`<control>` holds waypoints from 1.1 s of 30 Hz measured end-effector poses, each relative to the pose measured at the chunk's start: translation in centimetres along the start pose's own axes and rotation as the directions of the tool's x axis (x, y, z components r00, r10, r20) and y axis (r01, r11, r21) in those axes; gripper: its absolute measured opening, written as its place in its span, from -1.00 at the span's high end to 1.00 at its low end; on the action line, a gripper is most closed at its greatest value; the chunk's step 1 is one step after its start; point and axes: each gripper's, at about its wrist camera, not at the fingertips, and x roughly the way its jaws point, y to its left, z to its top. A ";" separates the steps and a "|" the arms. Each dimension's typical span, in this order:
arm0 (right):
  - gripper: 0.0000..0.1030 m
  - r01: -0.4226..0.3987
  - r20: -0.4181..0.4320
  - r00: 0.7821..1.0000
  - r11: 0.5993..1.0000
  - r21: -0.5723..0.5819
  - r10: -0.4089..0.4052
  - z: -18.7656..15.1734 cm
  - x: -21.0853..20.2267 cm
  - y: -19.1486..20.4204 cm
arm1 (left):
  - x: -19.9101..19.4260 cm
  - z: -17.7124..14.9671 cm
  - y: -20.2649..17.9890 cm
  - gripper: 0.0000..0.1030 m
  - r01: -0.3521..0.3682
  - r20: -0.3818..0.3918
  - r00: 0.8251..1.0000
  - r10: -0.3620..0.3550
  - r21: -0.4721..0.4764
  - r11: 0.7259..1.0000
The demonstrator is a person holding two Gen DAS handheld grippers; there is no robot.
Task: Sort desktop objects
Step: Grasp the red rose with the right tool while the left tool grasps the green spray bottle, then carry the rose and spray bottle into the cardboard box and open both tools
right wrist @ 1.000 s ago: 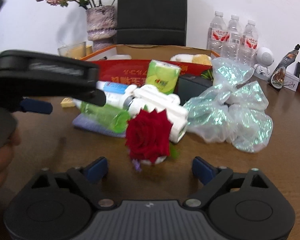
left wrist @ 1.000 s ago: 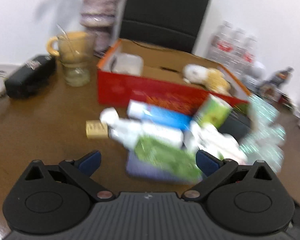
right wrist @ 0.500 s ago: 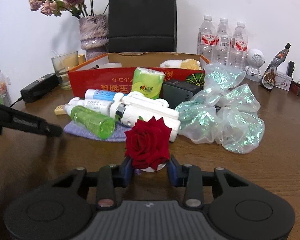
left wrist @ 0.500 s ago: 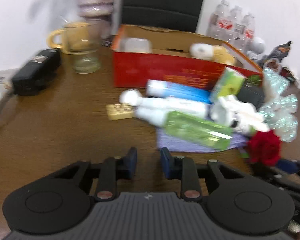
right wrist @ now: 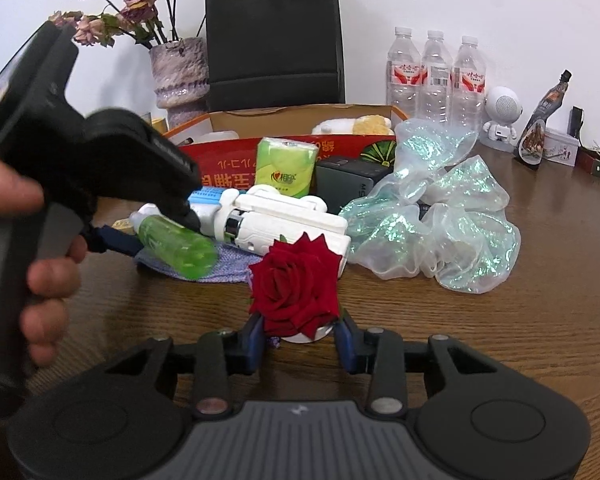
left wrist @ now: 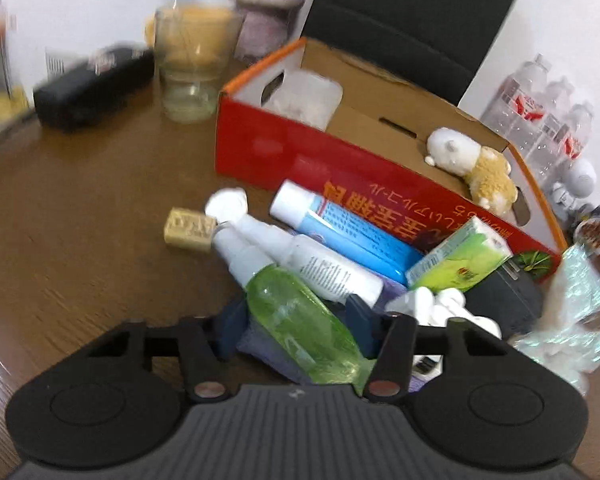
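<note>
In the left wrist view the left gripper [left wrist: 296, 324] sits at the lower centre of the frame, its two blue-padded fingers [left wrist: 231, 330] set either side of the translucent green plastic spray bottle [left wrist: 300, 328]. The pads look to be touching the bottle's body, though motion blur makes the contact hard to confirm. The bottle lies on its side on a lilac knitted cloth [left wrist: 260, 344], its white pump cap pointing toward the upper left of the frame, its clear green base toward the camera.

In the right wrist view the right gripper [right wrist: 300, 338] is at the lower centre, its fingers pinching the small white base beneath a dark red rose bloom [right wrist: 294, 282]. The rose stands upright above the brown wood-grain worktop [right wrist: 480, 340], petals full and open.

Left of centre in that view the green bottle appears again [right wrist: 176, 246], with a person's hand [right wrist: 40, 248] holding the left gripper's black handle. Behind, in the middle of the frame, stands the red cardboard box with an orange rim [right wrist: 228, 164].
</note>
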 end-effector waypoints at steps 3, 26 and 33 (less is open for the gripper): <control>0.30 -0.008 0.001 1.000 1.000 0.007 0.008 -0.1 -0.1 -0.2 | -1.3 -1.2 1.2 0.26 0.041 0.009 0.999 -0.043 0.146 0.988; 0.64 -0.014 0.011 1.000 1.000 0.001 0.014 -1.6 -2.9 1.1 | -8.7 -7.7 6.5 0.40 0.075 0.114 0.986 -0.123 0.361 0.930; 0.65 -0.013 0.052 0.999 0.999 0.032 0.011 -2.0 -5.9 0.4 | -10.6 -6.7 7.0 0.39 0.091 0.165 0.974 -0.155 0.338 0.937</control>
